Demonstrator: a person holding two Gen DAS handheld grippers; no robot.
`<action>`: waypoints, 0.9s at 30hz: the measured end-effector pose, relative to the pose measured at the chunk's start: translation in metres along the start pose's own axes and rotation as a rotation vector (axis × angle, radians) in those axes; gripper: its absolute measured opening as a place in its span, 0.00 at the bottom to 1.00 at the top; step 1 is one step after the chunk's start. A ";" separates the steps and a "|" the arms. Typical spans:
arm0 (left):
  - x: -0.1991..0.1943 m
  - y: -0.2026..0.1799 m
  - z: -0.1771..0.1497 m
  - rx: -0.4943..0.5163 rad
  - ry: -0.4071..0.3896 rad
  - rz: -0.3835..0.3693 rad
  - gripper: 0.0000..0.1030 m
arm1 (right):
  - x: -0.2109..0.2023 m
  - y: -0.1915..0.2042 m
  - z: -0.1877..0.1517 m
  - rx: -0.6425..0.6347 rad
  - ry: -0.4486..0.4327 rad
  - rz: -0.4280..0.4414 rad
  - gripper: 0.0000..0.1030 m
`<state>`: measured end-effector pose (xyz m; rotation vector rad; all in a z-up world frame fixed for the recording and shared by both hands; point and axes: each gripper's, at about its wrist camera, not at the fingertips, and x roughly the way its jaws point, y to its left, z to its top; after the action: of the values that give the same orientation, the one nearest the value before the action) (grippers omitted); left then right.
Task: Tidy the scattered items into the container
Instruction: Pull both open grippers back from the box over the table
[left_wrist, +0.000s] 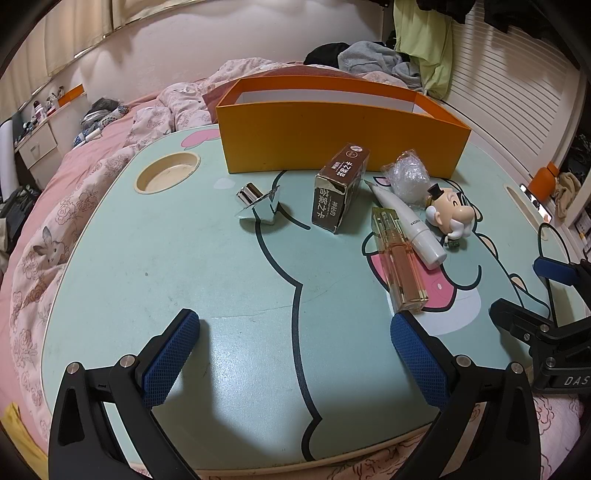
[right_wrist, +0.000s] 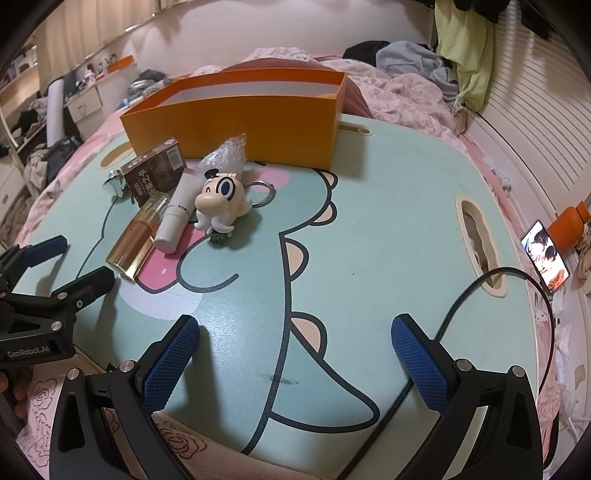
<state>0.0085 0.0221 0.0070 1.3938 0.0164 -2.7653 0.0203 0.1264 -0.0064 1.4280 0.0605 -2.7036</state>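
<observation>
I have both grippers hovering over the near edge of the lap table (left_wrist: 147, 266), each with its 2 jaws spread wide and nothing between them: the left gripper (left_wrist: 297, 325) over bare green surface, the right gripper (right_wrist: 295, 332) beside a black cable (right_wrist: 480, 284).

The orange container (left_wrist: 332, 142) stands upright at the far side of the table, open at the top.

In front of it I see 6 loose items. A silver-capped glass bottle (left_wrist: 258, 206) lies alone on the left. The brown carton (left_wrist: 338, 192) lies just in front of the container wall. To its right, the clear plastic bag (left_wrist: 406, 177), the white tube (left_wrist: 406, 221), the amber perfume bottle (left_wrist: 400, 262) and the cartoon-head keychain (left_wrist: 448, 212) cluster close together, tube and perfume bottle touching.

A phone (right_wrist: 545, 256) leans beyond the table's right edge.
</observation>
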 end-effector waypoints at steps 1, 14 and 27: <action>0.000 0.000 0.000 0.000 0.000 0.000 1.00 | 0.000 0.000 0.000 0.000 0.001 0.000 1.00; 0.000 0.000 0.000 0.000 0.000 0.000 1.00 | 0.002 -0.001 0.001 -0.015 -0.018 0.009 1.00; -0.009 0.001 0.006 -0.009 -0.015 -0.116 0.87 | 0.004 -0.002 0.003 -0.011 -0.024 0.013 1.00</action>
<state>0.0090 0.0214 0.0183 1.4139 0.1130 -2.8637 0.0155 0.1280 -0.0079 1.3880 0.0643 -2.7053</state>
